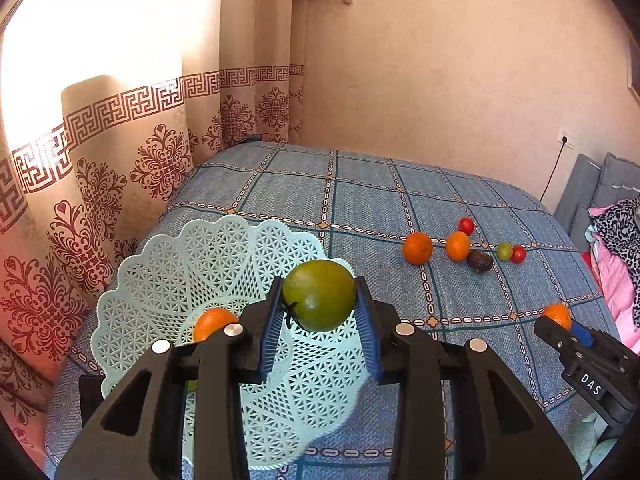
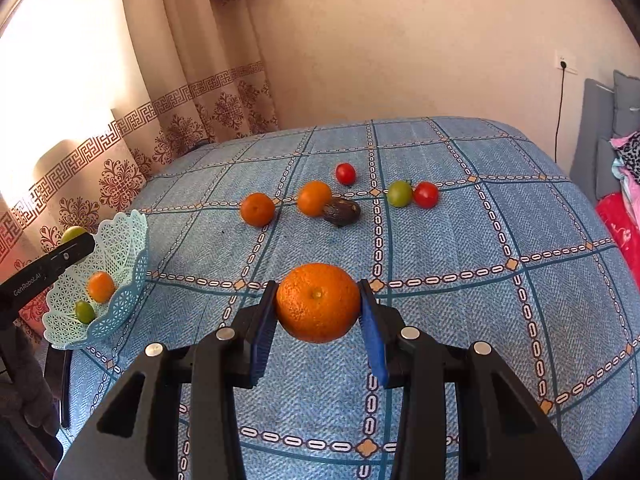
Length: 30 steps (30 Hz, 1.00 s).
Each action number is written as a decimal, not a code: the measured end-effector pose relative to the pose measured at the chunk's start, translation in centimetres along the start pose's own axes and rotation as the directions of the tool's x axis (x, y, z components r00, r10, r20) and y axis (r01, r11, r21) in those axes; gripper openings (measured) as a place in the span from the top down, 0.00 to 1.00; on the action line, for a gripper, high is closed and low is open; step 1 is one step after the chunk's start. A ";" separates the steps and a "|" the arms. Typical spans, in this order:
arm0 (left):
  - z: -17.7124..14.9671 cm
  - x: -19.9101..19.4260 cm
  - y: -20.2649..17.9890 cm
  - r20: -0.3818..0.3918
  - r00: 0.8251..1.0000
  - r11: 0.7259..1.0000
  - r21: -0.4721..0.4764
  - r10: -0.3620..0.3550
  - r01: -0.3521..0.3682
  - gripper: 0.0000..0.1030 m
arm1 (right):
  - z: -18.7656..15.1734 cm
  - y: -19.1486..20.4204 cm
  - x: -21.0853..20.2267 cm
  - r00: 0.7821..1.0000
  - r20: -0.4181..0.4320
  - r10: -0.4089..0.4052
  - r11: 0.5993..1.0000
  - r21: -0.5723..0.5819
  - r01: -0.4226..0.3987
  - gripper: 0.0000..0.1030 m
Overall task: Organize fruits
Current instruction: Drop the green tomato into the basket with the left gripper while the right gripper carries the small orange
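My left gripper (image 1: 319, 292) is shut on a large green fruit (image 1: 319, 295) and holds it over the pale green lattice basket (image 1: 160, 280). An orange (image 1: 212, 322) lies in that basket. In the right wrist view the basket (image 2: 120, 248) also holds a small green fruit (image 2: 85, 311). My right gripper (image 2: 318, 292) is shut on an orange (image 2: 318, 302), raised above the blue checked cloth (image 2: 460, 320). Loose on the cloth lie two oranges (image 2: 257, 209) (image 2: 314, 198), a dark avocado (image 2: 341, 211), a green tomato (image 2: 399, 193) and two red tomatoes (image 2: 345, 173) (image 2: 425, 195).
A patterned curtain (image 1: 100, 200) hangs close behind the basket on the left. A wall socket with a black cable (image 2: 560, 100) is at the back right. Grey cushions (image 2: 600, 128) and pink clothes (image 1: 616, 272) border the right edge.
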State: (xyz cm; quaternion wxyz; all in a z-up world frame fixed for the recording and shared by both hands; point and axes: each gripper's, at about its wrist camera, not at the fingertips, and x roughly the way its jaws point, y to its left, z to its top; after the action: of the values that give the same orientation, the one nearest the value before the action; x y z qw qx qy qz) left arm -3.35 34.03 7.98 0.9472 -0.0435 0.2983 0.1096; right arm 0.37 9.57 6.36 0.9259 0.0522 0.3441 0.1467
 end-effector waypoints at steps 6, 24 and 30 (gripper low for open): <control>-0.5 -0.8 2.7 0.004 1.000 1.000 -0.020 0.021 -0.021 0.66 | 0.5 3.2 -0.6 0.999 0.017 0.038 0.998 -0.040 -0.037 0.62; -0.2 -2.6 5.7 0.008 0.999 0.998 -0.051 0.043 -0.042 0.43 | 2.4 11.6 -0.5 0.982 0.027 0.188 0.977 -0.103 -0.185 0.62; 0.6 -4.1 7.2 0.051 0.997 0.994 -0.095 0.062 -0.057 0.33 | 2.5 13.7 -0.1 0.977 0.018 0.212 0.970 -0.129 -0.208 0.62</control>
State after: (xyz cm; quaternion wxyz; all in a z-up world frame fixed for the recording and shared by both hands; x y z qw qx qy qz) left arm -8.00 40.38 10.71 0.9480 -0.0757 0.2685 0.1530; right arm -1.33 22.55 11.06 0.9120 0.0317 0.3119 0.2646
